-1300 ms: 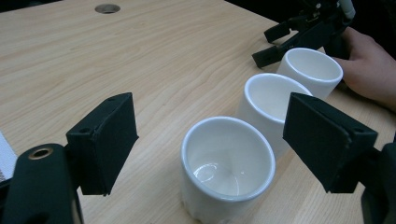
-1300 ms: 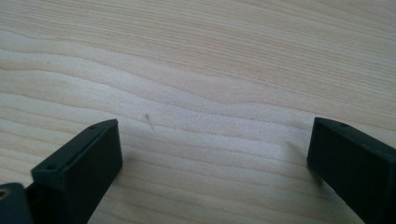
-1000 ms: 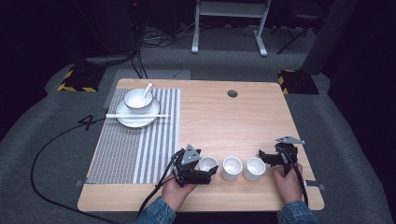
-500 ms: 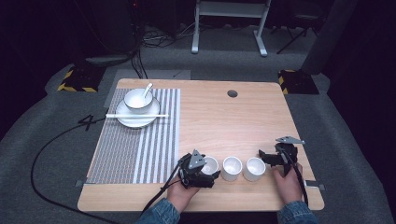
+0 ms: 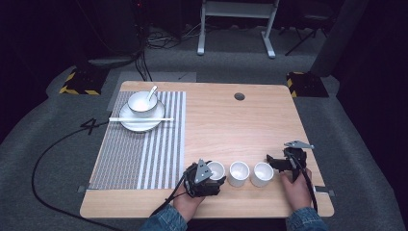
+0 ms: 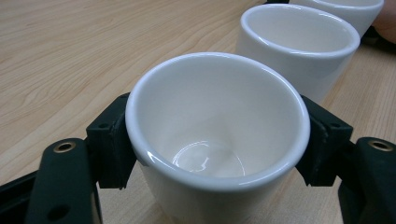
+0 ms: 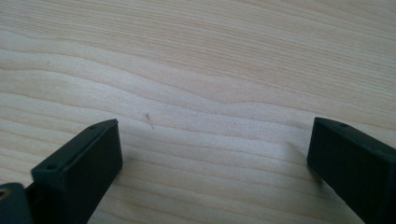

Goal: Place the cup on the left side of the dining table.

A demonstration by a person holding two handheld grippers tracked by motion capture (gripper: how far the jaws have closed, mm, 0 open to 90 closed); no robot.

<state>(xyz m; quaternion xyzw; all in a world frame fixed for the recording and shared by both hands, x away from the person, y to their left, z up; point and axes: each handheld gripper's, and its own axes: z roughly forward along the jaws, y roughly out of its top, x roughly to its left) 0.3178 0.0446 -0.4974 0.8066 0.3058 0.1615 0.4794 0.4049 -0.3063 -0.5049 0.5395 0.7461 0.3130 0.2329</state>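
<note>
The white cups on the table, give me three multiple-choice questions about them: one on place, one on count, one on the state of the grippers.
1. Where does the row of cups stand?
A. on the striped mat
B. on bare wood near the table's front edge
C. on the saucer

2. How many cups are in the row?
A. two
B. three
C. five

3. What is the left gripper doing?
A. closed on the left cup
B. open over bare wood
C. holding the spoon

Answers:
1 B, the cups stand right of the striped mat on the table.
2 B, left cup, middle cup, right cup.
3 A, the left gripper has its jaws pressed on both sides of it; the right gripper is open.
</note>
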